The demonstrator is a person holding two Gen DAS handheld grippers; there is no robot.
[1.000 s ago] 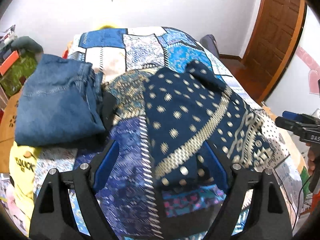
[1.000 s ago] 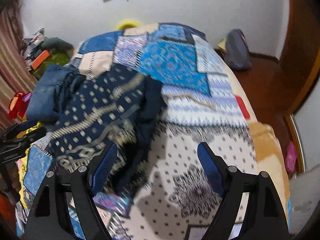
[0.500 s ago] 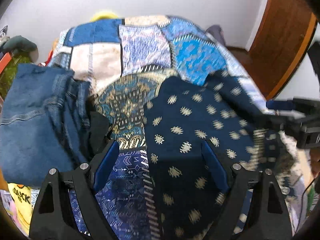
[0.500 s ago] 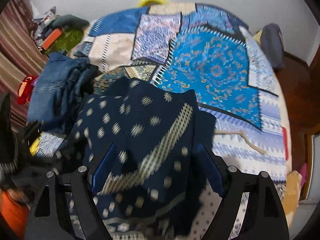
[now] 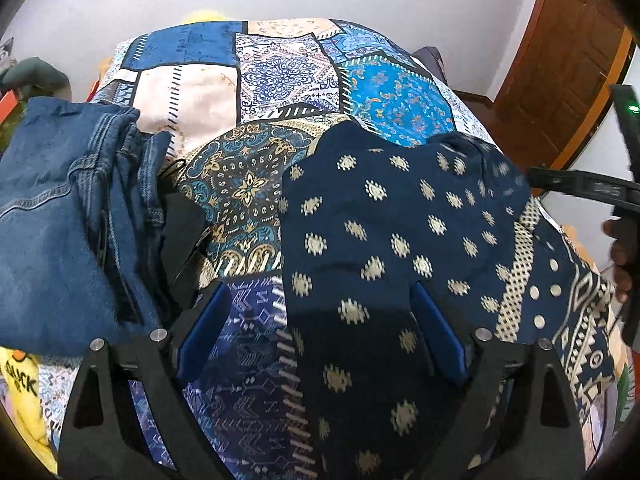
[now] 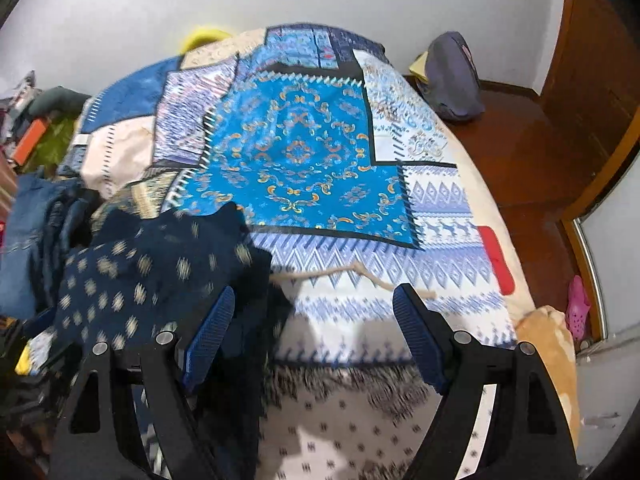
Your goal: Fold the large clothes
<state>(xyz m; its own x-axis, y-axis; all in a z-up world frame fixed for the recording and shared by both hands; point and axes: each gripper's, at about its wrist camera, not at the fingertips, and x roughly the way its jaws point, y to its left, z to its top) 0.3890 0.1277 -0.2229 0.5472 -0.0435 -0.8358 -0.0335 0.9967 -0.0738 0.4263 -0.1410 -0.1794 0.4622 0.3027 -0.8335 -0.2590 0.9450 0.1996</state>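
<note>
Navy patterned garment (image 5: 384,240) at bed's (image 6: 320,152) near edge; left gripper (image 5: 320,332), right gripper (image 6: 312,328): jaws apart, empty; jeans (image 5: 60,220) at left edge

we see soft, even indoor light and faint shadows under the right gripper (image 6: 312,334). both fisheye views bend hard toward dark corners. motion blur smears the navy dotted garment (image 6: 160,272) left of its fingers; farther ahead stays sharper.
</note>
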